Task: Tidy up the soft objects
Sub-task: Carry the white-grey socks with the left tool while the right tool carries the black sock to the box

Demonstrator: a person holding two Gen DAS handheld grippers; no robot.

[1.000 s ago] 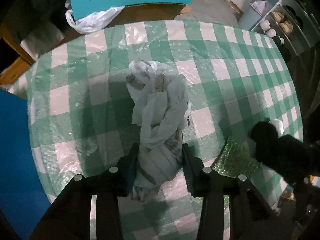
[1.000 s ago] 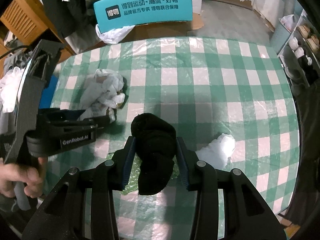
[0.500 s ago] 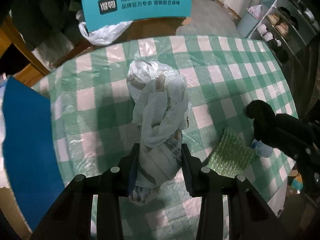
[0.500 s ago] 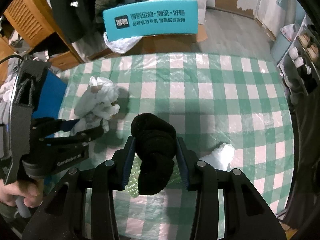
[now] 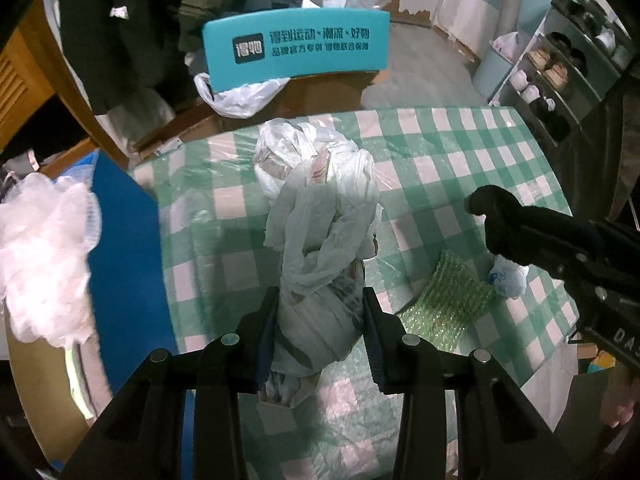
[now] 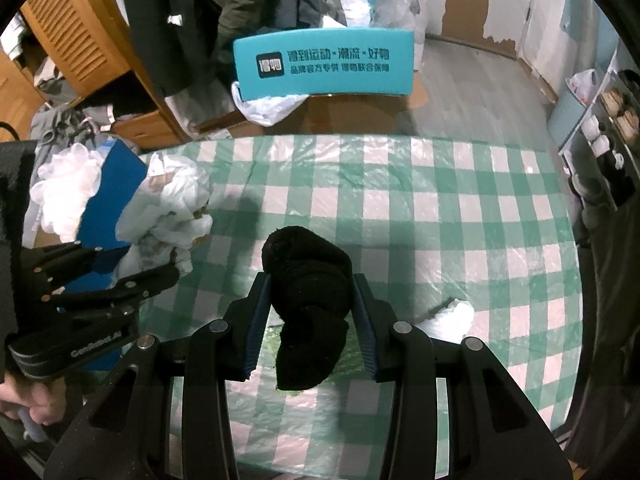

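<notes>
Two grippers, both loaded: left gripper (image 5: 320,332) pinches one crumpled white plastic bag (image 5: 320,240), right gripper (image 6: 312,320) pinches one knotted black sock (image 6: 306,280), both held above the green-checked bench (image 6: 440,208). One bubble-wrap piece (image 5: 448,300) and one small white wad (image 6: 452,316) lie there. "GenRobot.AI" shows on the left gripper's body.

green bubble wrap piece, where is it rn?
In the left wrist view the green bubble wrap lies flat on the checked tablecloth, right of the left gripper, beside a small white wad.
</notes>
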